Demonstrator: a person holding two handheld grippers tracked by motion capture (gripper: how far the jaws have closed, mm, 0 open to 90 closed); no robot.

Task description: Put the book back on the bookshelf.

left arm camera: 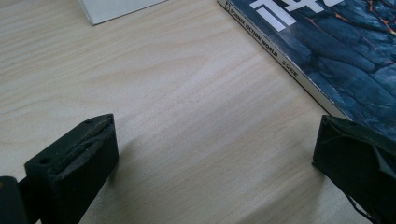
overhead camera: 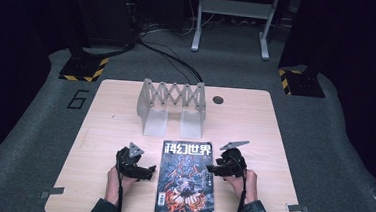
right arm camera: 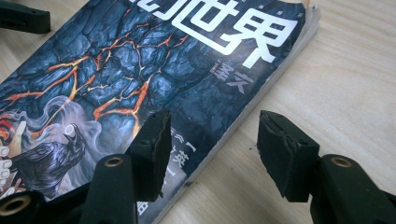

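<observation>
A magazine point(overhead camera: 186, 176) with a dark cracked-lava cover and white title characters lies flat near the table's front edge. My left gripper point(overhead camera: 147, 171) rests just left of its spine, open, one jaw on bare wood and the other at the magazine point(left arm camera: 336, 51) edge. My right gripper point(overhead camera: 210, 169) sits at the right edge of the magazine point(right arm camera: 140, 79), open, one jaw over the cover and the other over the wood, the page edge between them. In the right gripper view a black fingertip point(right arm camera: 23, 18) of the left gripper shows at top left.
A grey accordion-style book stand point(overhead camera: 172, 105) stands at the table's middle back; its base point(left arm camera: 116, 8) is in the left gripper view. A dark round hole point(overhead camera: 218, 100) lies in the wooden tabletop point(overhead camera: 254, 135) to its right. Metal clips sit at the front corners.
</observation>
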